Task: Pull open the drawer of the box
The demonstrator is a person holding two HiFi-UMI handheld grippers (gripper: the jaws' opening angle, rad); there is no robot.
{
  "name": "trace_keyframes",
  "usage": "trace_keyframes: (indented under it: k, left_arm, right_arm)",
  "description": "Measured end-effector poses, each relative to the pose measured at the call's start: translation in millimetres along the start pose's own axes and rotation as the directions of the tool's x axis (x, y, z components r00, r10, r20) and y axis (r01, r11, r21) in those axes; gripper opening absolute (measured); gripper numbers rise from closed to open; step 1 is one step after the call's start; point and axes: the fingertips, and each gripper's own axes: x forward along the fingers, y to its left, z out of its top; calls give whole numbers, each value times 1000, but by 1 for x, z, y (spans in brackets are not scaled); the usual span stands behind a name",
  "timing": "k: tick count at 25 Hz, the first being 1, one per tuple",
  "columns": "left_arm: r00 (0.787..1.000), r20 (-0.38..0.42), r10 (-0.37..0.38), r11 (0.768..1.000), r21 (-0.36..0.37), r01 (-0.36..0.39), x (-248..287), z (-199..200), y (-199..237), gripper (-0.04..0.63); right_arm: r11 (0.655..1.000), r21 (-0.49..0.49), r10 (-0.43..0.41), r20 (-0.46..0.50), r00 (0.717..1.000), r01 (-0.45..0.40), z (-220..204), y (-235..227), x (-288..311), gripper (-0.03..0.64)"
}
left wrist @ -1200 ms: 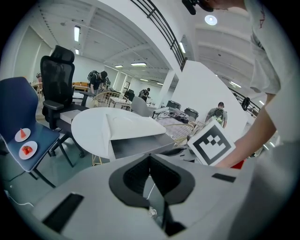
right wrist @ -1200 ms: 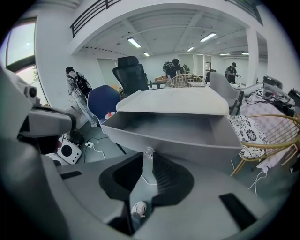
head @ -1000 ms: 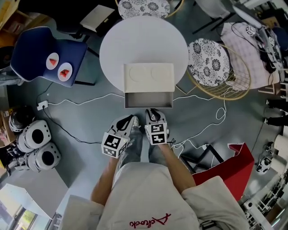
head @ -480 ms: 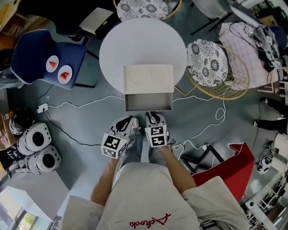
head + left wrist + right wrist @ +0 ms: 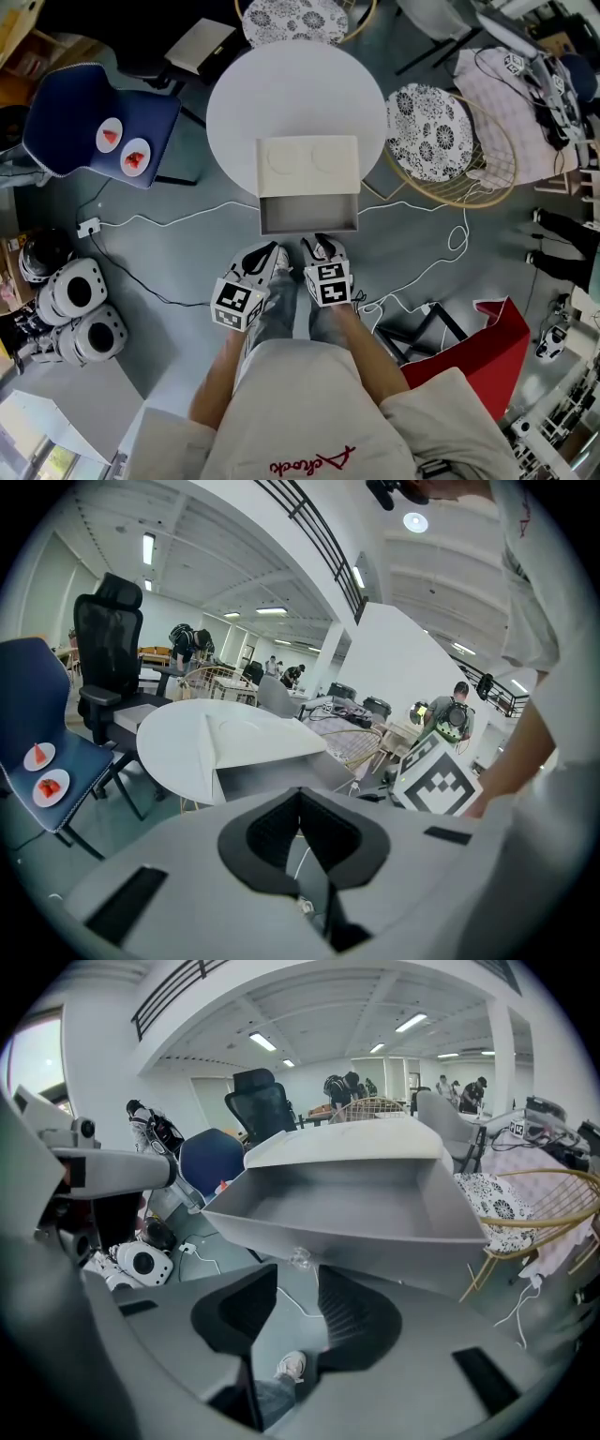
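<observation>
The white box (image 5: 309, 165) stands on a round white table (image 5: 234, 103), with its grey drawer (image 5: 309, 212) pulled out toward me. In the right gripper view the drawer (image 5: 347, 1208) fills the middle, and its small clear knob (image 5: 300, 1258) hangs on the front. My right gripper (image 5: 298, 1288) sits just below the knob. Its jaws have just been opening, the pads stand apart, and nothing is pressed between them. My left gripper (image 5: 277, 248) hovers beside the right gripper (image 5: 323, 242), off the drawer. Its pads meet in the left gripper view (image 5: 302, 799) and it holds nothing.
A blue chair (image 5: 103, 127) with two small plates stands at the left. A wicker chair with a patterned cushion (image 5: 431, 131) stands to the right of the table. Cables (image 5: 169, 216) run across the floor, white round devices (image 5: 80, 300) lie at the left, and a red sheet (image 5: 478, 347) lies at the right.
</observation>
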Motion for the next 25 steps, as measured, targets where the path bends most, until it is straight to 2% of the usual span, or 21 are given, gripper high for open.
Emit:
trace_keyframes:
  k: [3, 11, 13, 15, 16, 25]
  left_arm:
    - [1000, 3, -2, 1000, 2, 2, 1, 1, -2, 12]
    - [1000, 12, -7, 1000, 10, 7, 2, 2, -12, 12]
    - [1000, 17, -11, 1000, 15, 11, 2, 3, -16, 12]
    - [1000, 23, -17, 1000, 25, 16, 2, 7, -18, 12]
    - [999, 27, -18, 999, 33, 17, 2, 10, -19, 12]
    - [994, 99, -47, 993, 115, 35, 3, 67, -31, 12]
  right_arm:
    - [1000, 25, 15, -24, 1000, -14, -8, 1, -2, 146]
    - [1000, -1, -3, -19, 1000, 3, -18, -1, -19, 146]
    - [1000, -9, -17, 11, 1000, 18, -13, -2, -27, 136]
    - [999, -25, -46, 54, 997, 48, -3, -4, -38, 66]
    - [998, -32, -55, 76, 996, 58, 3, -4, -43, 51]
    - [994, -80, -53, 249, 967, 75, 78, -5, -89, 17]
